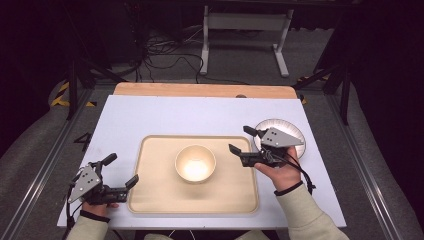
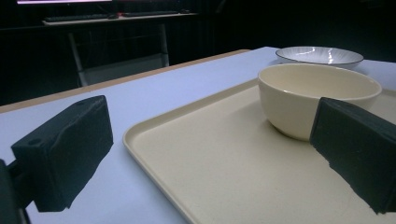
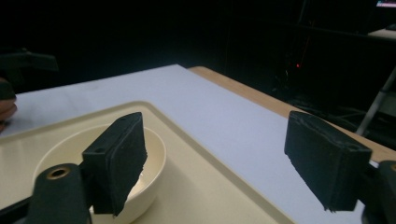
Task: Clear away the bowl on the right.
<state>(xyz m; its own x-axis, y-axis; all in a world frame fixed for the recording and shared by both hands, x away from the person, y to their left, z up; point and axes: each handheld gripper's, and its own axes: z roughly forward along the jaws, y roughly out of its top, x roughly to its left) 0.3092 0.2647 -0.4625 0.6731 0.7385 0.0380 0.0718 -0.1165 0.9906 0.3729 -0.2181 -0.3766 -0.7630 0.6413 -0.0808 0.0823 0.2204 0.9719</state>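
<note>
Bowl (image 1: 195,163) first — we are seeing it sitting upright in the middle of the tan tray (image 1: 150,200), and nothing is lying in it as far as we can tell. We are guessing that the job is about putting dishes on the tray. If so, the bowl part is looking done, because no jaw is touching it now.

Our right gripper (image 1: 239,141) is hanging just beside the bowl, over the right edge of the tray. Its jaws are standing wide apart and nothing is between them. In the right gripper view the bowl (image 3: 100,163) is sitting low and to the left, partly behind one black jaw.

Our left gripper (image 1: 121,171) is resting near the left edge of the tray. Its jaws are apart too, and they are holding nothing.

We are thinking one thing is left — the white plate (image 1: 292,131) with thin dark lines is lying on the white table (image 1: 165,112), off the tray, to the right. It may be going on the tray next, but we are only guessing.

Some things are hard for us to see. In the high view the right gripper is covering much of the plate. In the left gripper view a jaw is cutting off one side of the bowl (image 2: 308,93), and the room behind the table is too dark to make out
</note>
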